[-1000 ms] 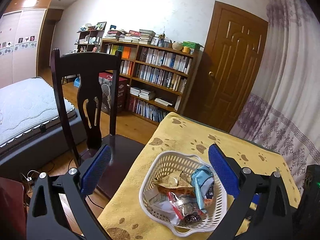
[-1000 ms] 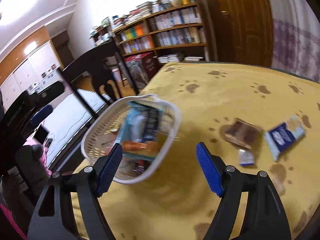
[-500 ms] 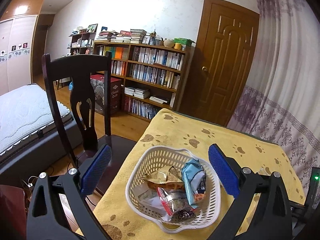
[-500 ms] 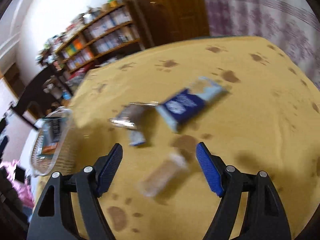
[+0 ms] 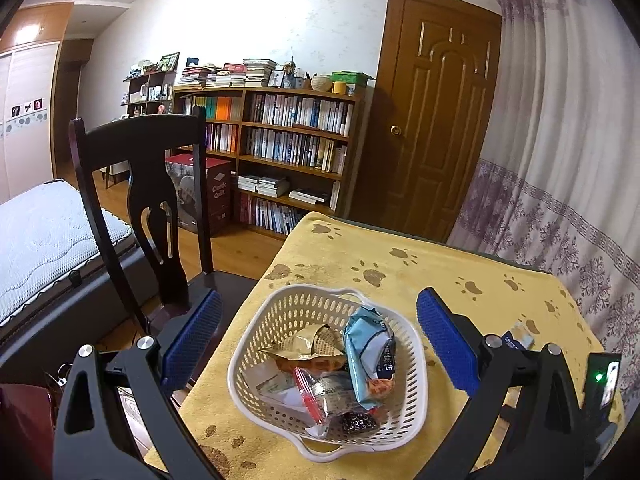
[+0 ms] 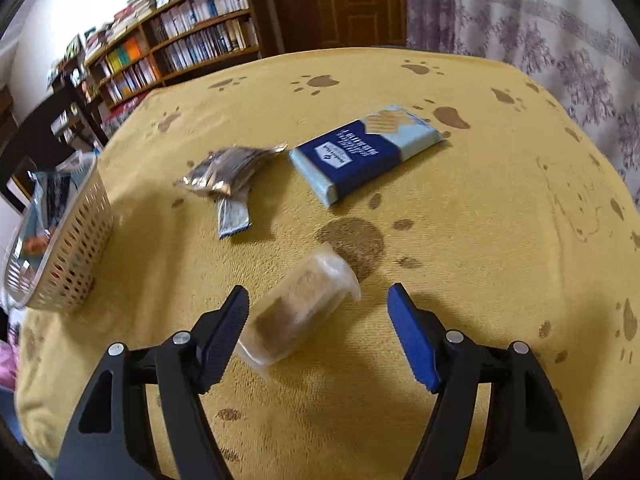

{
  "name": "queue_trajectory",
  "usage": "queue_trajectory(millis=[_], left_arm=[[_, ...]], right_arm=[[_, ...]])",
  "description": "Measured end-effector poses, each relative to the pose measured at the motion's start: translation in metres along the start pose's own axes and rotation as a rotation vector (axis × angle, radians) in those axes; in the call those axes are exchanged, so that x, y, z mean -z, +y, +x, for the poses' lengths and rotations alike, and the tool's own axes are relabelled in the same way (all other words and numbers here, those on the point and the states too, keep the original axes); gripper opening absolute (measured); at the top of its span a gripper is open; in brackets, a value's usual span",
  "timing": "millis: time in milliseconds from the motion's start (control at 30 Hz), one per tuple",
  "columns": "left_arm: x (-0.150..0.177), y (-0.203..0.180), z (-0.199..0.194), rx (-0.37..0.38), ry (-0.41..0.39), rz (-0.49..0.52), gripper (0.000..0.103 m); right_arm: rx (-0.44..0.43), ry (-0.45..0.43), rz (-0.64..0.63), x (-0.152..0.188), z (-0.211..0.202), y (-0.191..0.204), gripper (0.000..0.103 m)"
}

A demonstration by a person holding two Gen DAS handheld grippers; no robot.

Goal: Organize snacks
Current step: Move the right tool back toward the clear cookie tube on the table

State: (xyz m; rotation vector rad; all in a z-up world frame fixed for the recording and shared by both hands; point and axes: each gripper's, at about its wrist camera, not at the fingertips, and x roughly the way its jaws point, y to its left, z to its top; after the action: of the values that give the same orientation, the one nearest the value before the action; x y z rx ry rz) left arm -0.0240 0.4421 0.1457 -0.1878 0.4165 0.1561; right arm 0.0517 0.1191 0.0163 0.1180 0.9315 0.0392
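A white perforated basket (image 5: 276,320) holds several snack packets, among them a light-blue pouch (image 5: 370,354). My left gripper (image 5: 318,338) hovers open above and around the basket, gripping nothing. In the right wrist view the same basket (image 6: 76,240) stands at the left edge. A clear-wrapped tan snack (image 6: 298,306) lies on the yellow cloth just ahead of my open right gripper (image 6: 318,320), nearer its left finger. Beyond it lie a blue biscuit box (image 6: 362,152), a silver foil packet (image 6: 228,168) and a small blue-grey sachet (image 6: 233,219).
The table wears a yellow paw-print cloth (image 6: 500,216). A dark wooden chair (image 5: 148,200) stands at the table's left side, a bed (image 5: 36,232) beyond it. A bookshelf (image 5: 280,152), a door (image 5: 432,120) and a curtain (image 5: 568,160) lie behind.
My right gripper has swung away from the basket to the right and dropped toward the clear-wrapped snack. The left gripper has drifted slightly, keeping the basket in front of it.
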Motion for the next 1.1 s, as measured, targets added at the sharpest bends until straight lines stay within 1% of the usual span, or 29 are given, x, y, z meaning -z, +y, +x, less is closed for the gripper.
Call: queue_trajectory(millis=[100,267,400,567,667,733,800,967,1100], left_arm=[[0.000,-0.001,0.001,0.002,0.000,0.003,0.099],[0.001,-0.003,0.002,0.005,0.003,0.010,0.099],[0.003,-0.008,0.002,0.008,0.006,0.024,0.099],[0.006,-0.016,0.002,0.014,0.011,0.049,0.099],[0.007,-0.021,0.001,0.018,0.013,0.063,0.099],[0.009,-0.027,0.000,0.021,0.016,0.078,0.099],[0.010,-0.030,0.000,0.023,0.016,0.088,0.099],[0.009,-0.034,-0.003,0.031,0.010,0.091,0.099],[0.008,-0.031,-0.004,0.027,0.003,0.077,0.099]], right_arm=[[0.021,-0.013,-0.034,0.003,0.000,0.005,0.072],[0.053,-0.046,-0.075,0.007,-0.009,-0.001,0.072],[0.077,-0.067,-0.091,0.013,-0.017,-0.015,0.072],[0.089,-0.066,-0.080,0.022,-0.025,-0.037,0.072],[0.067,-0.059,-0.048,0.023,-0.027,-0.045,0.072],[0.040,-0.060,-0.037,0.022,-0.029,-0.043,0.072],[0.010,-0.056,-0.036,0.020,-0.029,-0.035,0.072],[-0.073,-0.009,-0.027,0.019,-0.016,-0.010,0.071],[-0.068,-0.006,-0.033,0.016,-0.005,0.004,0.071]])
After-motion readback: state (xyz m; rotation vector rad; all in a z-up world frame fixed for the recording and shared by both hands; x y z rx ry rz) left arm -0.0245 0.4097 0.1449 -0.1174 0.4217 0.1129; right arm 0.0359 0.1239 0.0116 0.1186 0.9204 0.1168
